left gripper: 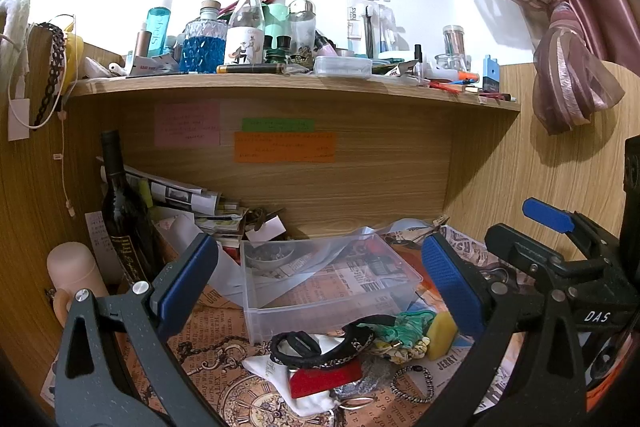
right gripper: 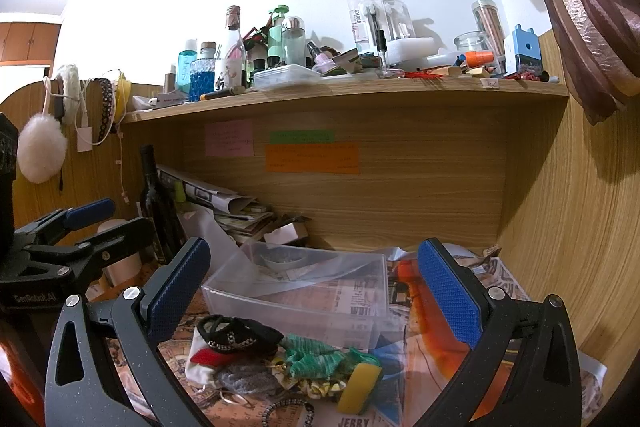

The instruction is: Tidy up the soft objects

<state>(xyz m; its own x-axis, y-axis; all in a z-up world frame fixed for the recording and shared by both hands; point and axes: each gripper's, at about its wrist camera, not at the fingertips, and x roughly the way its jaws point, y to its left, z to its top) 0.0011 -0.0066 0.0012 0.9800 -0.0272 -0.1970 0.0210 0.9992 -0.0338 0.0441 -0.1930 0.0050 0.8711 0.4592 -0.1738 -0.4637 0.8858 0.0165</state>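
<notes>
A pile of soft things lies on the printed desk paper in front of a clear plastic box (left gripper: 320, 279) (right gripper: 304, 291). The pile holds black hair bands (left gripper: 316, 345) (right gripper: 236, 335), a green scrunchie (left gripper: 404, 327) (right gripper: 320, 355), a yellow sponge (left gripper: 440, 335) (right gripper: 358, 385), a red piece (left gripper: 324, 381), a white cloth pouch (left gripper: 280, 371) and a beaded bracelet (left gripper: 412, 383). My left gripper (left gripper: 320, 291) is open and empty, held above the pile. My right gripper (right gripper: 316, 295) is open and empty too, and shows at the right in the left wrist view (left gripper: 552, 223).
A dark wine bottle (left gripper: 124, 203) and a stack of papers (left gripper: 188, 203) stand at the back left. A shelf (left gripper: 280, 83) above carries many bottles and jars. A pink curtain (left gripper: 568, 67) hangs at the right. Wooden walls enclose the desk nook.
</notes>
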